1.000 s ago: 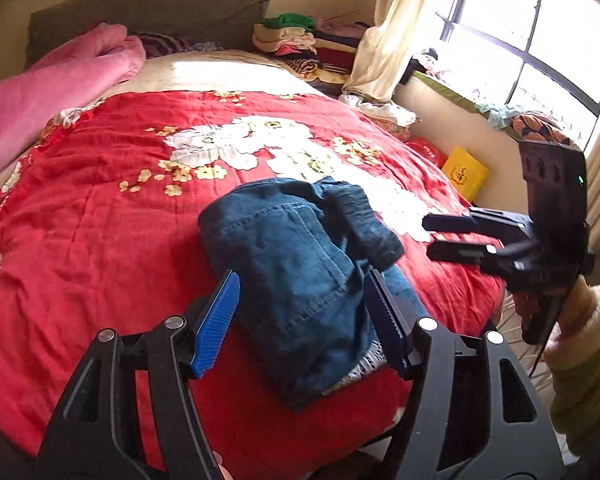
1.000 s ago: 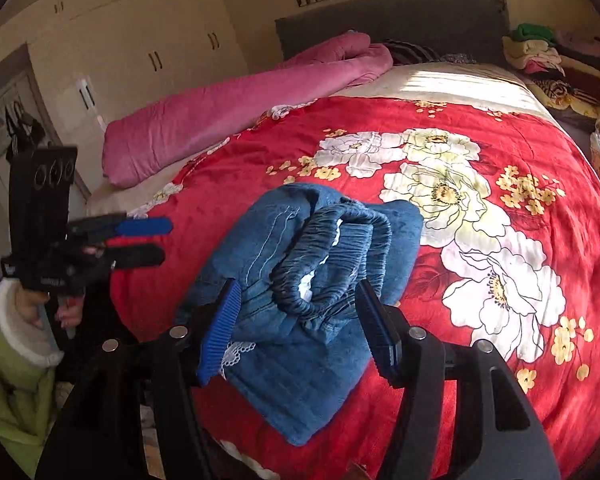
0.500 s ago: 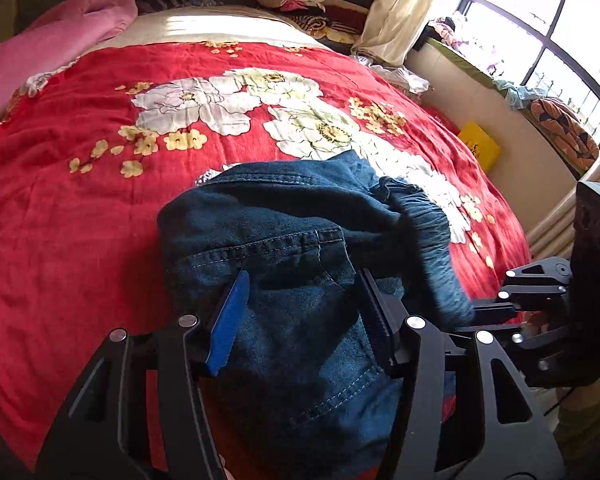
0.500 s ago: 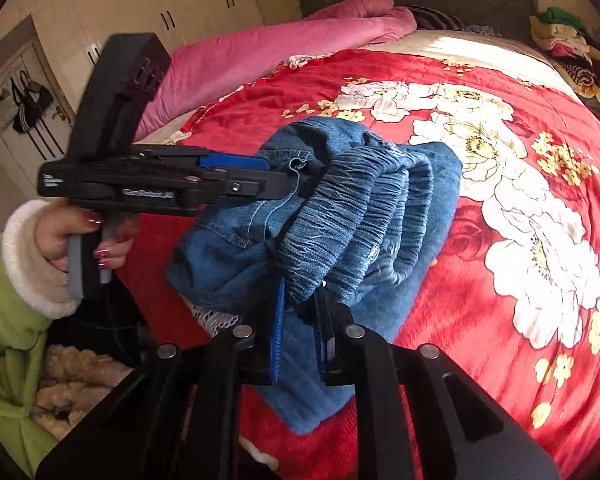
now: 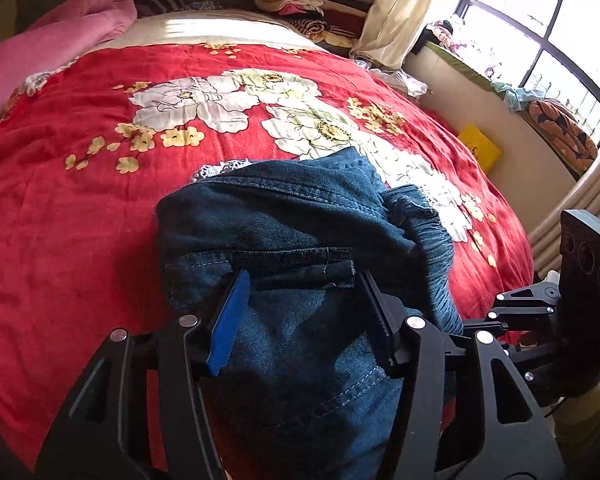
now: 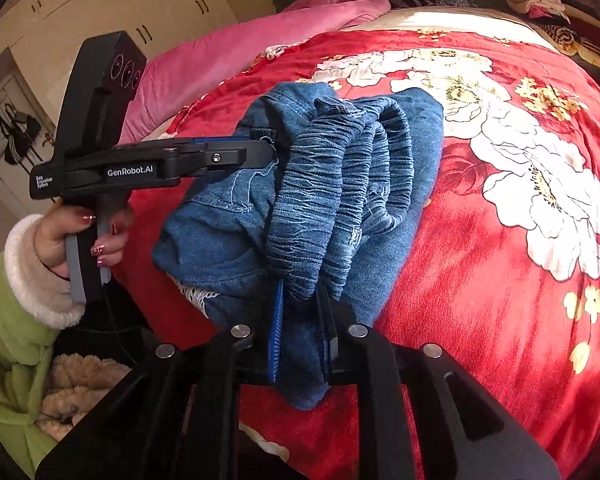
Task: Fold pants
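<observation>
Left wrist view shows the folded denim pants [image 5: 300, 240] on the red flowered bed cover [image 5: 80, 200], thick seams between the half-open left gripper [image 5: 304, 312]. Only the right wrist view shows the right gripper [image 6: 300, 320] pinching the ribbed elastic waistband [image 6: 320, 200], now loosening slightly.

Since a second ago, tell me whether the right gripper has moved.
Yes. The right gripper dropped towards the red floral bedspread, jaws clamping the blue denim pants' elastic waistband.
</observation>
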{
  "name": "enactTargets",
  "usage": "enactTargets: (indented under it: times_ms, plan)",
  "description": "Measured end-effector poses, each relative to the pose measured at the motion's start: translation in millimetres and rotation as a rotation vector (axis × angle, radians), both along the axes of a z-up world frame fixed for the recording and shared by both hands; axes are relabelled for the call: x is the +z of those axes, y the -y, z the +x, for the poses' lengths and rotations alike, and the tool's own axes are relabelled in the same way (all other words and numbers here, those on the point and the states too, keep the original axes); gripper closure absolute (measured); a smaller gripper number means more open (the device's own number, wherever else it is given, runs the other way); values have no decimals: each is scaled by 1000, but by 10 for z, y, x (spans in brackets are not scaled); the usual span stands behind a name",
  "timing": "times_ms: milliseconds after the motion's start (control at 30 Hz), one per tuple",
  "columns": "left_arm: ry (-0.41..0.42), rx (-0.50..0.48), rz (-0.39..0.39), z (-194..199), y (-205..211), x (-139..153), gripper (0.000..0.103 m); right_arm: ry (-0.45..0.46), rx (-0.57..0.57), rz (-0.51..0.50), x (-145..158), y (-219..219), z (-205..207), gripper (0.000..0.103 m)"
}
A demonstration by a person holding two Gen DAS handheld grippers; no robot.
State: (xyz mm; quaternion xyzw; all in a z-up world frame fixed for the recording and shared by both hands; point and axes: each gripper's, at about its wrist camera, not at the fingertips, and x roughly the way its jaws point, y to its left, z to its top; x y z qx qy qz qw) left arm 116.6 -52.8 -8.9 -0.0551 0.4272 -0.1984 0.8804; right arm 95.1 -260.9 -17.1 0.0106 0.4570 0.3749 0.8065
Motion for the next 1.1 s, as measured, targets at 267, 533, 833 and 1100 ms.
enactTargets:
  times_ms: [267, 533, 833, 1100]
  plan:
    - [14, 27, -31, -146, -83, 157, 48, 68, -77, 58, 355, 110, -165, 56]
    - [51, 50, -21, -331, -153, 364, 35, 121, -127, 78, 580, 179, -237, 46]
    - [112, 69, 22, -508, -154, 550, 22, 168, -180, 88, 752, 236, -272, 29]
    - [111, 85, 43, -508, -143, 551, 11, 178, -274, 81, 751, 336, -244, 11]
